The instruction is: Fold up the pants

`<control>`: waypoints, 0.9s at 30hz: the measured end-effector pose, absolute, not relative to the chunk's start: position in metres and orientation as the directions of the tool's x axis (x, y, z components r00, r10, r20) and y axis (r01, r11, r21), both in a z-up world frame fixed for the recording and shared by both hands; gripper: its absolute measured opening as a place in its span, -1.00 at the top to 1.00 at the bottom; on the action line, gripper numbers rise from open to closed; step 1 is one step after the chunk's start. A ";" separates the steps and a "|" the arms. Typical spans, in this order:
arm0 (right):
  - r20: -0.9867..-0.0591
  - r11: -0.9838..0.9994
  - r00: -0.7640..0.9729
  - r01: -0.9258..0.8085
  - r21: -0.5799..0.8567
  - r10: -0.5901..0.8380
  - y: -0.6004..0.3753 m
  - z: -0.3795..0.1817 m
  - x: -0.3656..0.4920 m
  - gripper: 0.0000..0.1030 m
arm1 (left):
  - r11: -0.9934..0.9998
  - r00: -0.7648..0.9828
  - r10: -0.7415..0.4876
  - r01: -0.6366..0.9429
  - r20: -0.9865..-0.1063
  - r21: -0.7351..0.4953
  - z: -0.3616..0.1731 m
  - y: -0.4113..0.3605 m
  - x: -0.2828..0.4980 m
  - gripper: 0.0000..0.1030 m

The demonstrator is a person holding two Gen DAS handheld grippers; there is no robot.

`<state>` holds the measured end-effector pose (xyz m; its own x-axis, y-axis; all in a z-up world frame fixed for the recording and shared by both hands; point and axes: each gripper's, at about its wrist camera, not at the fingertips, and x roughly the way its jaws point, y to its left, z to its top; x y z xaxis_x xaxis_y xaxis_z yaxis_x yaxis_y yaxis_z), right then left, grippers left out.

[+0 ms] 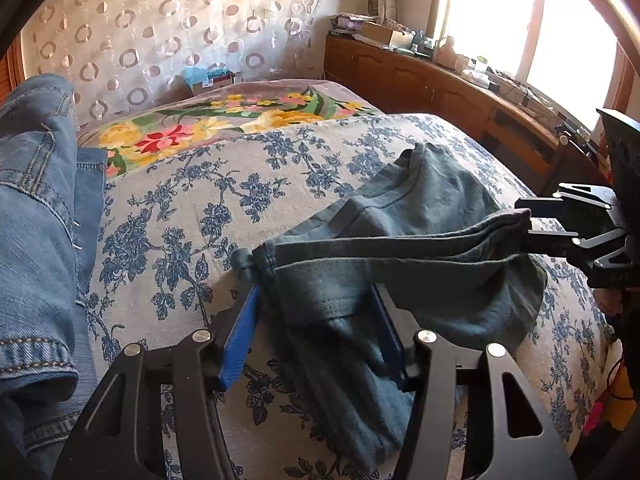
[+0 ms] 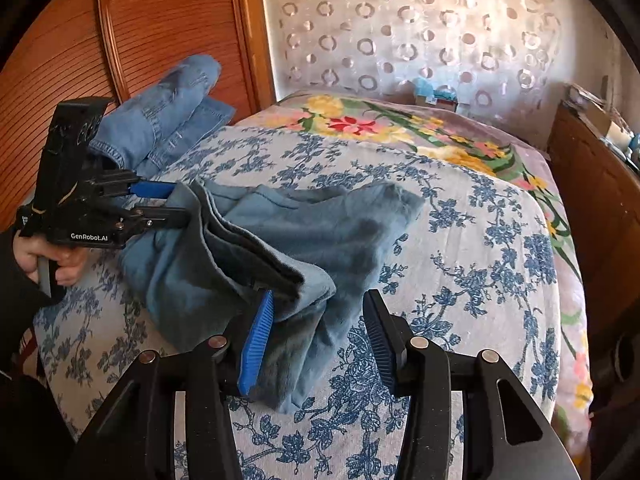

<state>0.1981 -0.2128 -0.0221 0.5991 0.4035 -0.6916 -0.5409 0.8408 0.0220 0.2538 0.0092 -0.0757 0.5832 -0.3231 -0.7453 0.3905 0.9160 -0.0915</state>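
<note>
Mid-fold: the teal pants [image 1: 420, 216] lie bunched at frame centre on the bed [image 1: 192, 208]; left tool [image 1: 316, 332] and right tool [image 2: 320, 336] both gape, cloth between.

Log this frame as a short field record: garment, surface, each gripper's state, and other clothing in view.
garment: grey-blue pants, bunched and partly folded, one edge lifted off the bed
surface: bed with blue floral cover; a bright flowered blanket lies beyond it
left gripper: jaws wide, pants fabric lying between them, not clamped
right gripper: jaws wide, fabric against its blue pad only
grip note: in each view the other gripper's tips meet the lifted edge; whether they pinch it is unclear
other clothing: blue jeans, piled at the bed's edge by the wooden panel
</note>
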 end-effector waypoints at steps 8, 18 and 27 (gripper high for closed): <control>-0.673 0.841 0.618 -0.541 0.010 0.406 -0.218 -0.014 0.189 0.06 | 0.921 0.592 -0.307 0.383 -0.746 -0.075 -0.076 0.008 0.253 -0.10; -0.703 0.835 0.611 -0.549 -0.043 0.365 -0.203 -0.026 0.201 0.05 | 0.920 0.599 -0.311 0.385 -0.738 -0.075 -0.074 0.008 0.251 0.06; -0.703 0.822 0.583 -0.569 0.004 0.407 -0.187 -0.029 0.219 0.05 | 0.920 0.588 -0.310 0.385 -0.747 -0.078 -0.077 0.005 0.254 0.12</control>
